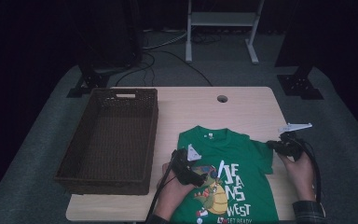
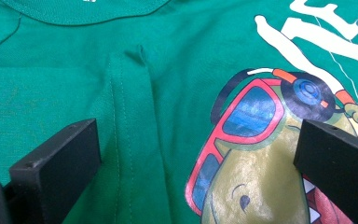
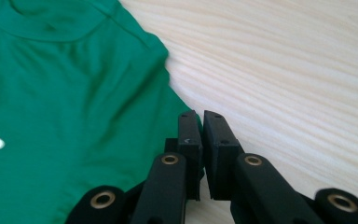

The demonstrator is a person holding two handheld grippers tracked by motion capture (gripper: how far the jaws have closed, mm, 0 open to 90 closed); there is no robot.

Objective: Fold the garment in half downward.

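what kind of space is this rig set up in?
Probably a lab or recording studio rather than a home: a wooden table with a cable hole stands on grey carpet, ringed by dark curtains, with stand bases and loose cables on the floor. On the table lie a green T-shirt and a wicker basket.

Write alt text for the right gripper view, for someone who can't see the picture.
Two black jaws of the right gripper rise from the bottom, closed together on the edge of a green T-shirt that covers the left of the picture. To the right lies the bare, pale wooden table, and the shirt's collar curves at the top left.
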